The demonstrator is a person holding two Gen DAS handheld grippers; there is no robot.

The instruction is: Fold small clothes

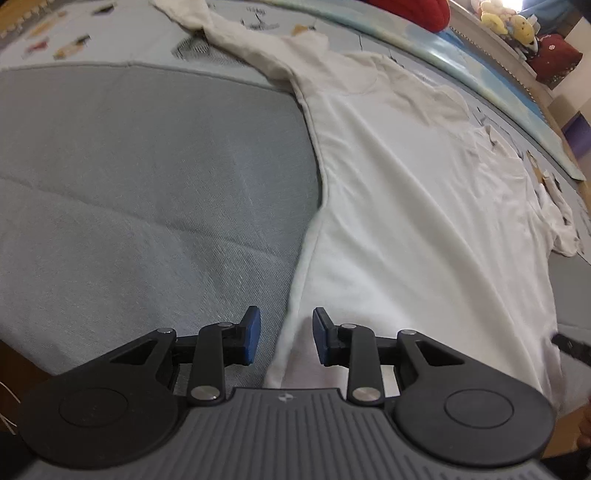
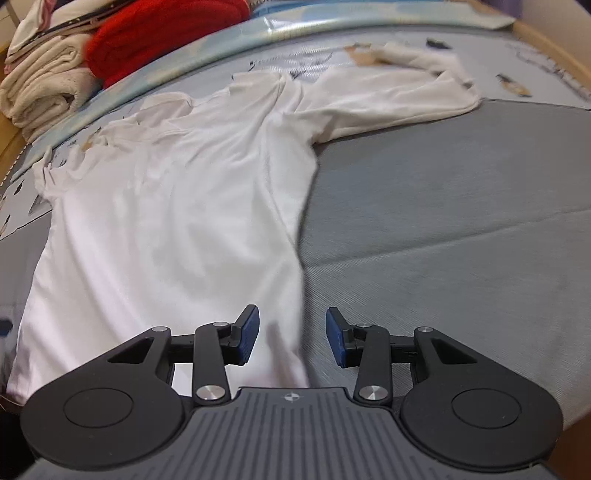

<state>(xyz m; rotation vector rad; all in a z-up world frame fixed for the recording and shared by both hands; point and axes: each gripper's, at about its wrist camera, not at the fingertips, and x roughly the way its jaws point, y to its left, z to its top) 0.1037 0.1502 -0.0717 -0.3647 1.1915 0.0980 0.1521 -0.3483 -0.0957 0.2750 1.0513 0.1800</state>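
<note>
Left wrist view: left gripper (image 1: 286, 334) gaping over the shirt (image 1: 406, 221) hem edge.
Right wrist view: right gripper (image 2: 291, 336) likewise apart, straddling the opposite edge.
Hidden: hem corners cut off behind both tools; blurred.
Shirt: flat on grey mat (image 2: 461, 221), long axis running away, collar far.

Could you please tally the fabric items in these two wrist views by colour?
White shirt spread on the grey mat: 1
Cream folded cloth pile: 1
Red fabric item: 1
Total: 3
</note>
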